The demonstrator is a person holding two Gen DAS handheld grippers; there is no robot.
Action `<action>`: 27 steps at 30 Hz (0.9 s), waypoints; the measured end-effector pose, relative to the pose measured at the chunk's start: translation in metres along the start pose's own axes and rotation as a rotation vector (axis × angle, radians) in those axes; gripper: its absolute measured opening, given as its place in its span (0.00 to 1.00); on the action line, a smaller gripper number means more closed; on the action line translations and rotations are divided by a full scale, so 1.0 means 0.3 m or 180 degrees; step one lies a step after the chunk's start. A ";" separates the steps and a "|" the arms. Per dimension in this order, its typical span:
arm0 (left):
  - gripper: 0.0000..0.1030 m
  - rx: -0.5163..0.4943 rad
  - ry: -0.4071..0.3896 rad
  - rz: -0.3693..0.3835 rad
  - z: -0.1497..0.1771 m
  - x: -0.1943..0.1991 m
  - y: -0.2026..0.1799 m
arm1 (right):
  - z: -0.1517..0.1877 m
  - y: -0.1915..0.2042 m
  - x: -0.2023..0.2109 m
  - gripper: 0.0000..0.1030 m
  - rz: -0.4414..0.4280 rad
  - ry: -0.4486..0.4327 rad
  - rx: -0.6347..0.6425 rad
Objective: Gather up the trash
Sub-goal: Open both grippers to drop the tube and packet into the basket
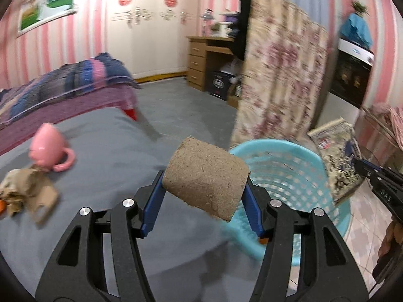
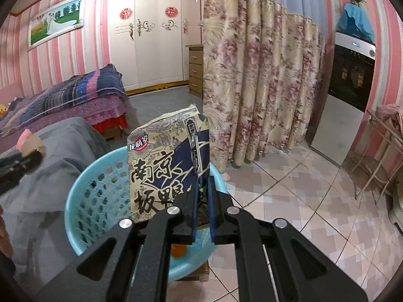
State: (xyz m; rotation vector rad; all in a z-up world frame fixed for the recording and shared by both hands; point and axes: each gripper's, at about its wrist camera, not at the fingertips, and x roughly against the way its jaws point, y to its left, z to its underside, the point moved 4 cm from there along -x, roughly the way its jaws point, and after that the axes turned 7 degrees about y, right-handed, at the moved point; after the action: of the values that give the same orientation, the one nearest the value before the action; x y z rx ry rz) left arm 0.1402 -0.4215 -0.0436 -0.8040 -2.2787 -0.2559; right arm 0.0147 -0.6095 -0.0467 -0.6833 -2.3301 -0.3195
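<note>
My left gripper [image 1: 205, 176] is shut on a brown cardboard tube [image 1: 205, 176] and holds it over the grey bed's edge, just left of the light blue plastic basket [image 1: 282, 173]. My right gripper [image 2: 202, 183] is shut on a printed food wrapper [image 2: 166, 161] and holds it upright above the basket [image 2: 95, 191]. The wrapper also shows at the right of the left wrist view [image 1: 337, 156], with the right gripper [image 1: 362, 167] behind it. Crumpled brown paper [image 1: 27, 191] lies on the bed at the left.
A pink cup [image 1: 49, 148] lies on the grey bedcover [image 1: 113, 151] beside the crumpled paper. A floral curtain [image 2: 264, 83] hangs behind the basket. A tiled floor [image 2: 302, 201], a fridge [image 2: 345, 95] and a wire rack [image 2: 382, 151] are to the right. An orange item [image 2: 178, 250] lies in the basket.
</note>
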 end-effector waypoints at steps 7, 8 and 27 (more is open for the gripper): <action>0.55 -0.0224 0.0098 0.0101 0.001 -0.107 -0.121 | 0.025 -0.030 -0.043 0.07 -0.0002 0.0055 -0.0058; 0.55 -0.0216 0.0113 0.0126 -0.001 -0.118 -0.125 | 0.028 -0.032 -0.047 0.07 0.0000 0.0059 -0.0066; 0.88 -0.0084 -0.0137 -0.0272 -0.033 -0.017 0.047 | 0.043 0.052 -0.109 0.11 -0.0072 0.0195 0.0004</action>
State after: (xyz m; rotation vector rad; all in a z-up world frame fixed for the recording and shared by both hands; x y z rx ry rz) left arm 0.1571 -0.4167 -0.0403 -0.7329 -2.3577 -0.3112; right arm 0.0371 -0.6039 -0.0774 -0.6381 -2.2810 -0.3447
